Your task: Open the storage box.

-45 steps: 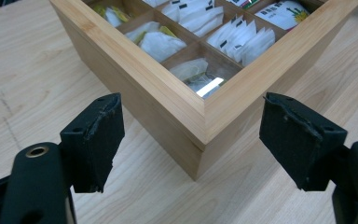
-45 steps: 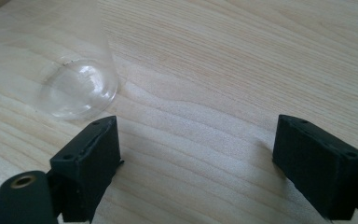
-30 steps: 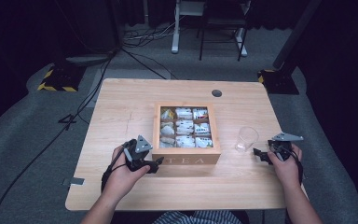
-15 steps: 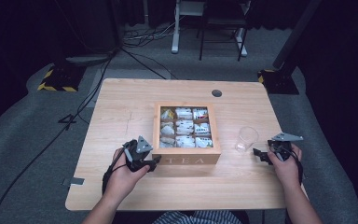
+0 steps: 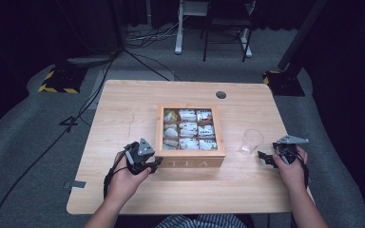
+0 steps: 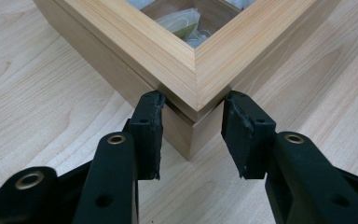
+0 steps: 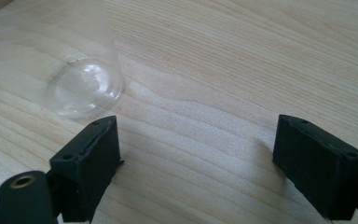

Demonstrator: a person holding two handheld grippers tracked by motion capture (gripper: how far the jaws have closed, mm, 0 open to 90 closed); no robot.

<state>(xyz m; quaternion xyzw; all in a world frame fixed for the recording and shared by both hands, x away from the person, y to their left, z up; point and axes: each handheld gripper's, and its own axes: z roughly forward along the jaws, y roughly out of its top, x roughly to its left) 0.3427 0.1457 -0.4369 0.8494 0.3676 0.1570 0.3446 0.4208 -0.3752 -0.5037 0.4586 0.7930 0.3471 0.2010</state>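
Observation:
A wooden tea box (image 5: pixel 190 162) marked TEA stands mid-table, its windowed lid down over several compartments of tea bags (image 5: pixel 188 129). My left gripper (image 5: pixel 154 165) is at the box's front left corner. In the left gripper view the left gripper (image 6: pixel 193 100) is open, and its jaws straddle that corner (image 6: pixel 196 70) at the seam under the lid. A clear plastic cup (image 5: pixel 252 141) stands upright to the right of the box. My right gripper (image 5: pixel 266 157) rests just right of the cup. In its own view the right gripper (image 7: pixel 200 130) is wide open over bare wood, with the cup (image 7: pixel 84 84) ahead and to the left.
The wooden table (image 5: pixel 123 109) has a round cable hole (image 5: pixel 221 94) at the back. On the grey floor beyond it stand desk and chair legs (image 5: pixel 209 33), cables (image 5: pixel 100 76) and black-and-yellow bases (image 5: pixel 57 80).

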